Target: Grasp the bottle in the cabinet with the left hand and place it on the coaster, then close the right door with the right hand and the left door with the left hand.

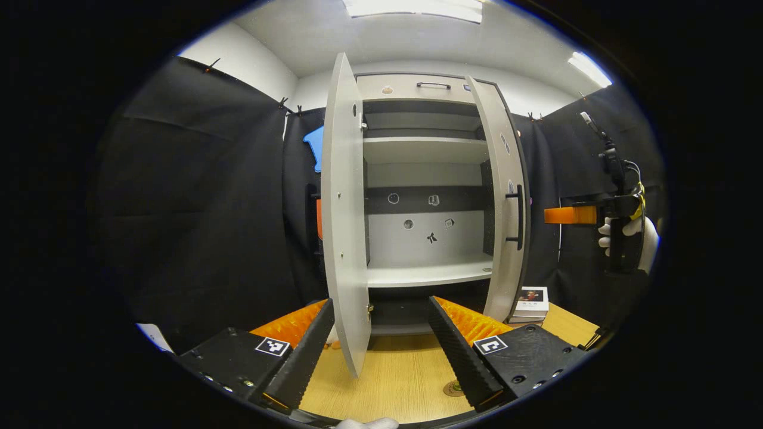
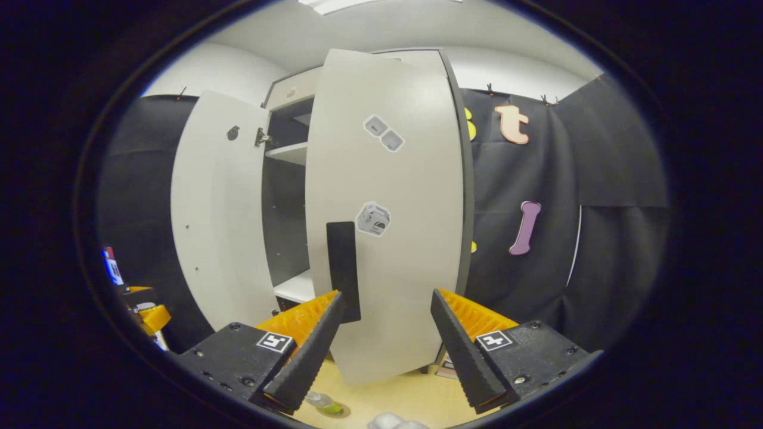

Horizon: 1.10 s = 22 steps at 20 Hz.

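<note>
Nearest the lens in the left gripper view, the left hand-held gripper (image 1: 381,348) has its ribbed black fingers spread wide and empty, straddling the lower edge of the open left door (image 1: 344,208). In the right gripper view, the right hand-held gripper (image 2: 384,342) is likewise spread with nothing between its fingers, facing the outer face of the right door (image 2: 387,208), whose dark handle (image 2: 344,271) stands just above its left finger.

The cabinet (image 1: 426,179) shows bare shelves, and a bottle (image 2: 322,400) with a green end lies low on the bench (image 2: 411,390) beneath the right gripper; whether it sits on the coaster cannot be told. A small round disc (image 1: 453,388) on the bench in the left gripper view may be the coaster. The placing step looks done, and closing the right door seems to be in hand. That calls for pushing the door panel round toward the cabinet, then swinging the left door shut.

The bench is light wood grain, with a small box (image 1: 530,302) beside the cabinet's foot. Black cloth lines the booth under a white ceiling with strip lights.
</note>
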Each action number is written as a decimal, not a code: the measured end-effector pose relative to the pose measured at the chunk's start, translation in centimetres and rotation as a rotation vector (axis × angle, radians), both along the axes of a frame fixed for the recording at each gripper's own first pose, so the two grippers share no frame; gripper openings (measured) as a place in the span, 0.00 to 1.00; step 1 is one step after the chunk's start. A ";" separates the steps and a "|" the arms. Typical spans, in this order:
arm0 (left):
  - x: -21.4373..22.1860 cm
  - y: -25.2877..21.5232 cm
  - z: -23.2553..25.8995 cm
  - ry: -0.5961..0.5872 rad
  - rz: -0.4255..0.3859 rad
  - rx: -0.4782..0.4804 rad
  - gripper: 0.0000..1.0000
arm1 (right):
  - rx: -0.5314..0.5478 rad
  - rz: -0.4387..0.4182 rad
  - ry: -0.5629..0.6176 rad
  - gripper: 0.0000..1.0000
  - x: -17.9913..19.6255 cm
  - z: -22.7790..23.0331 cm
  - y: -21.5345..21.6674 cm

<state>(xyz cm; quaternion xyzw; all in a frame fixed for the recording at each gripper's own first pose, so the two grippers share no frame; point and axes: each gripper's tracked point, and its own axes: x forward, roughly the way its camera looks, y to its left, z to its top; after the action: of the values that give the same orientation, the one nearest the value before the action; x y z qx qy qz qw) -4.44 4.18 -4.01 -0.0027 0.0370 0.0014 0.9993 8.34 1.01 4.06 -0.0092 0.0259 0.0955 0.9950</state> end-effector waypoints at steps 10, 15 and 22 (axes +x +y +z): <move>3.5 9.7 0.6 -0.011 0.095 0.032 0.96 | -0.001 -0.021 0.046 0.97 -4.1 -3.9 2.2; 6.2 16.1 1.2 -0.023 0.158 0.060 0.96 | 0.001 -0.041 0.093 0.97 -5.9 -5.7 2.9; 11.0 20.6 3.2 -0.061 0.211 0.055 0.96 | -0.024 -0.087 0.130 0.97 -8.5 -6.8 2.4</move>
<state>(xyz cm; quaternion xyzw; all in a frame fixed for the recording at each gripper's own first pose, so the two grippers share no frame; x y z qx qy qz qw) 6.56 24.77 -0.83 0.0209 0.0060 0.1075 0.9940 -0.20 3.46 -2.71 -0.0139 0.0918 0.0525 0.9943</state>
